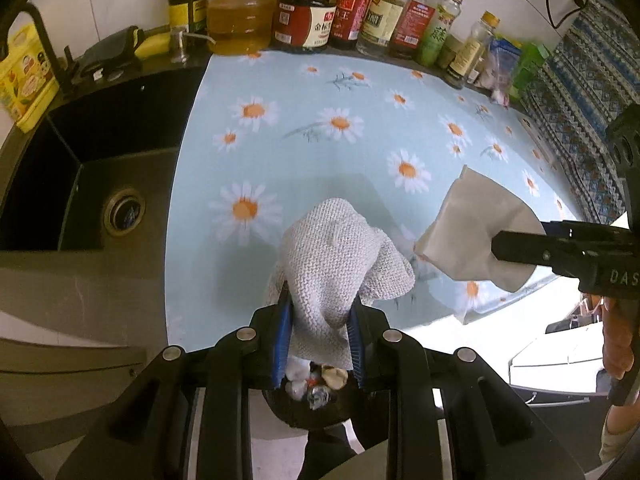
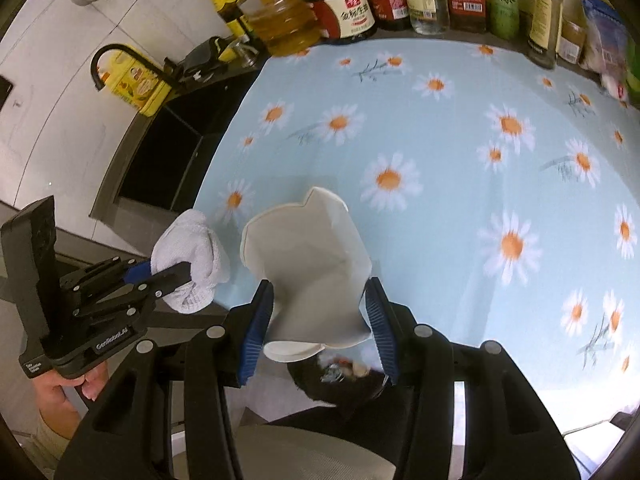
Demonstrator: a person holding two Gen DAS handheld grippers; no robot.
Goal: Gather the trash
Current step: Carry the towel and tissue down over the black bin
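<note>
My left gripper (image 1: 318, 312) is shut on a white knitted rag (image 1: 340, 252), held above the near edge of the daisy-print counter cloth (image 1: 304, 92). My right gripper (image 2: 320, 312) is shut on a crushed white paper cup (image 2: 308, 256), held to the right of the rag. The rag also shows in the right wrist view (image 2: 192, 256), and the cup in the left wrist view (image 1: 476, 224). Below both grippers, off the counter edge, a black bin with scraps of trash (image 1: 316, 388) shows between the fingers, also in the right wrist view (image 2: 344, 372).
A black sink (image 1: 80, 176) with a black faucet (image 1: 44, 40) lies to the left. Several oil and sauce bottles (image 1: 304, 8) line the back wall. A patterned cloth (image 1: 580, 100) hangs at the right. A yellow box (image 1: 24, 80) stands behind the sink.
</note>
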